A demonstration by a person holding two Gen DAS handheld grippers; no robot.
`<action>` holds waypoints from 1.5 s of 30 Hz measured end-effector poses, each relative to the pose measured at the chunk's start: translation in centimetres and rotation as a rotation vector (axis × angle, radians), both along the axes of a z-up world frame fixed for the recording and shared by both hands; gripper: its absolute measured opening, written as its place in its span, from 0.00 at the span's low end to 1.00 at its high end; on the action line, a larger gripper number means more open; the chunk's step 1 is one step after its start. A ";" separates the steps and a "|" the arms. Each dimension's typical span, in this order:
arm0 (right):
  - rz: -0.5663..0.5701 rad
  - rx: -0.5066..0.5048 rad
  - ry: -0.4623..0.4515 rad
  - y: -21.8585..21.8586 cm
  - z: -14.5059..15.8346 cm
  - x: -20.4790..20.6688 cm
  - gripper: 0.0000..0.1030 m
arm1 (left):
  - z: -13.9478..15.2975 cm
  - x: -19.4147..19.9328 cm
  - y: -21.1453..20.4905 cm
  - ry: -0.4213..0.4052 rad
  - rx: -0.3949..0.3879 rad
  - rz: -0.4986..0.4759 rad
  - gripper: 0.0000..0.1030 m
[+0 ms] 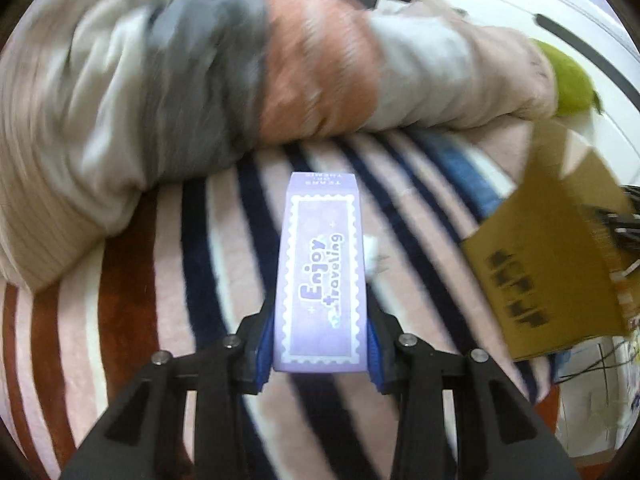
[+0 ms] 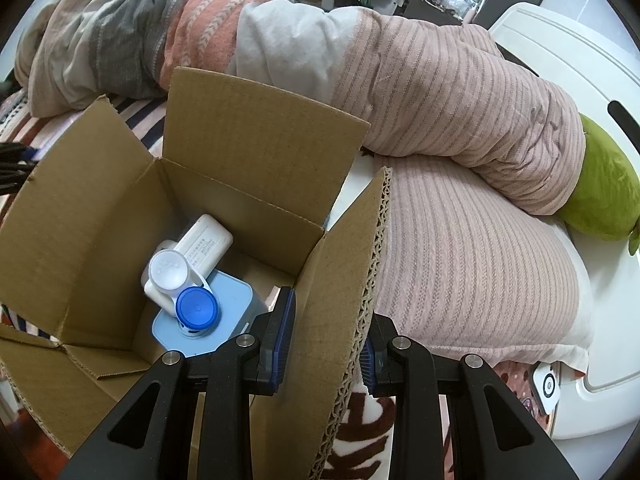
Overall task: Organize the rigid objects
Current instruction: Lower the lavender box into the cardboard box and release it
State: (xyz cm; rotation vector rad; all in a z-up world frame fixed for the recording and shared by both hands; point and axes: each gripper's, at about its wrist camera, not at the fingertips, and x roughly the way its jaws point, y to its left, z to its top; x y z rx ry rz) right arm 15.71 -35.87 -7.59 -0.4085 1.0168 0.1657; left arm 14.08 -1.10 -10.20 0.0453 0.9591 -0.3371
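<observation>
While motion blurs it, seemingly striped blanket (image 1: pixel 168 280), rumpled bedding (image 2: pixel 460 128)

Bedding and a soft toy
Striped blanket (image 1: pixel 168 280) spread flat; rumpled pink ribbed quilt (image 2: pixel 460 128) heaped behind; green plush (image 2: pixel 604 196) tucked against quilt's right end; white bed frame (image 2: pixel 580 60) beyond.

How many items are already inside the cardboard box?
3 visible: a white case leaning at the back, a white bottle in front of it, and a blue-capped container nearest. More may be hidden beneath them.

Corrugated cardboard box (image 2: pixel 256 152); fuzzy striped blanket (image 1: pixel 160 280).
</observation>
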 end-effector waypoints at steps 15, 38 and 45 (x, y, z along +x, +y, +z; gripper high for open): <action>0.006 0.011 -0.015 0.0 0.1 -0.1 0.24 | 8.7 -3.1 -17.0 -0.132 -0.041 -0.303 0.33; 0.008 0.015 -0.012 -0.2 0.1 -0.2 0.24 | 6.8 -2.2 -22.3 -0.107 -0.021 -0.317 0.74; -0.001 0.011 -0.007 -0.1 0.0 0.0 0.24 | 8.1 -3.4 -19.2 -0.154 -0.007 -0.268 0.80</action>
